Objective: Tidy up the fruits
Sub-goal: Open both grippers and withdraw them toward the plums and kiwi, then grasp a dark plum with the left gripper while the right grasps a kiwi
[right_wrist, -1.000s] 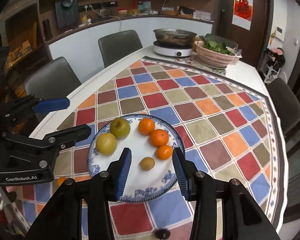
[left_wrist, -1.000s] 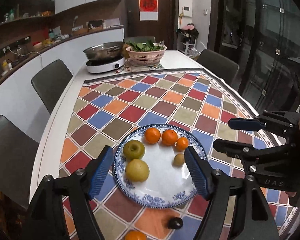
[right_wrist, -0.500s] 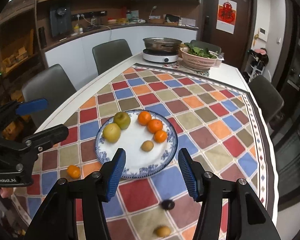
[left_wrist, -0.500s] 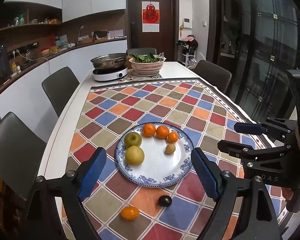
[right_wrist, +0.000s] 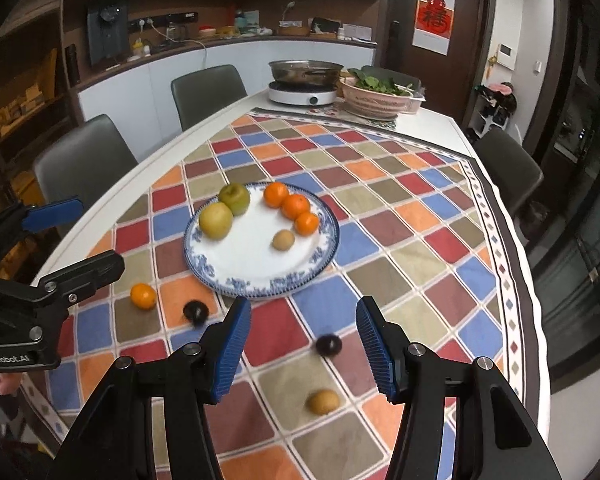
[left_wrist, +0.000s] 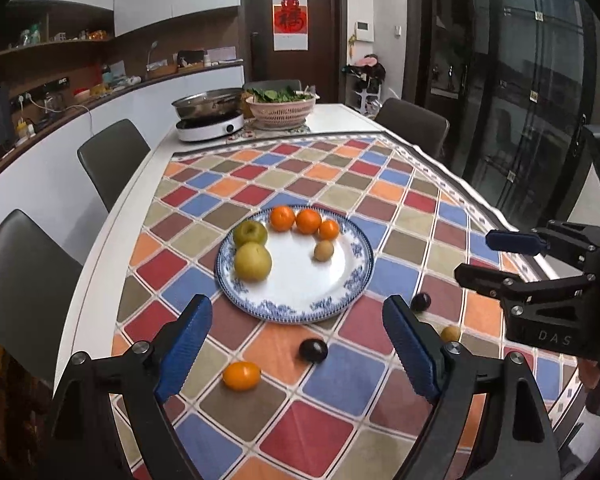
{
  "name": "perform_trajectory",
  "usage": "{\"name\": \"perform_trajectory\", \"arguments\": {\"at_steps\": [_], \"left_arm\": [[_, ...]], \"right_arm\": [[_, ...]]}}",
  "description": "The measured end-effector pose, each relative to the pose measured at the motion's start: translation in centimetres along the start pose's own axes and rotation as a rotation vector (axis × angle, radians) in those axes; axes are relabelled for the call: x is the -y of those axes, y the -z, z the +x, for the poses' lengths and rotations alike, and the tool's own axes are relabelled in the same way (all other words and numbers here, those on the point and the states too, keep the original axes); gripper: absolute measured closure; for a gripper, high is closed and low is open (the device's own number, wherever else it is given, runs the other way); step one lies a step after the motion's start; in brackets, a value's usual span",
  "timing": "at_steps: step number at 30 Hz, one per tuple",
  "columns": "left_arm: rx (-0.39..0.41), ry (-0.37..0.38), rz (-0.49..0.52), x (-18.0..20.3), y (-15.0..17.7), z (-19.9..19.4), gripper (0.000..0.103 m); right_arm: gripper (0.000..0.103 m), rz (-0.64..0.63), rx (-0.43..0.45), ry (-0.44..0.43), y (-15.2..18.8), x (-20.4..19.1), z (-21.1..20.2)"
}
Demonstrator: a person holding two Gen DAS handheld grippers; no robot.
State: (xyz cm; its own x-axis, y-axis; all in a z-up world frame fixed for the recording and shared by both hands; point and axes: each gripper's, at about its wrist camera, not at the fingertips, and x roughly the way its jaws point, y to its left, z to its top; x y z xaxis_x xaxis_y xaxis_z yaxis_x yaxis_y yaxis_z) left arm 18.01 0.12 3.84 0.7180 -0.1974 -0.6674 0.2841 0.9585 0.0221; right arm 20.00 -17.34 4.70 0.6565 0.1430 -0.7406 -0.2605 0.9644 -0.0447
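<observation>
Above the tablecloth (left_wrist: 340,168): both grippers are held over the near edge, nothing grasped.
Left gripper (left_wrist: 298,338): fingers spread wide, nothing touched; "GenRobot.AI" is read on its body in the right wrist view.
Right gripper (right_wrist: 302,340): fingers spread wide, nothing held; "DAS" is read on its body in the left wrist view.
Plate (left_wrist: 340,292): two greenish fruits, three oranges and one small brown fruit are carried.
Loose fruit: an orange (left_wrist: 241,375), two dark fruits (left_wrist: 313,350) (left_wrist: 421,302) and a brown fruit (right_wrist: 323,402) are seen on the cloth, near the plate.
</observation>
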Motion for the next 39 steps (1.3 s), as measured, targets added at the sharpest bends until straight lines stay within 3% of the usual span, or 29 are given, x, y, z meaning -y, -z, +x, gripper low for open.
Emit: {"name": "perform_trajectory", "arguments": {"at_steps": [9,20,34,39], "left_arm": [[-0.083,-0.028,0.102,1.3,2.8,2.4,0.016],[-0.18,-0.024,0.139,1.8,4.6,6.2,0.016],[-0.253,-0.009,0.096,0.8,5.0,10.7,0.016],[-0.277,0.008,0.076,0.9,4.9,12.0,0.028]], "right_arm": [[0.048,0.024,-0.087,0.038,3.4,0.3,1.4],[0.048,0.086,-0.206,0.046,7.0,1.4,4.3],[0.048,0.12,-0.273,0.067,8.1,1.6,7.4],[0.049,0.128,-0.277,0.071,8.1,1.8,7.9]]}}
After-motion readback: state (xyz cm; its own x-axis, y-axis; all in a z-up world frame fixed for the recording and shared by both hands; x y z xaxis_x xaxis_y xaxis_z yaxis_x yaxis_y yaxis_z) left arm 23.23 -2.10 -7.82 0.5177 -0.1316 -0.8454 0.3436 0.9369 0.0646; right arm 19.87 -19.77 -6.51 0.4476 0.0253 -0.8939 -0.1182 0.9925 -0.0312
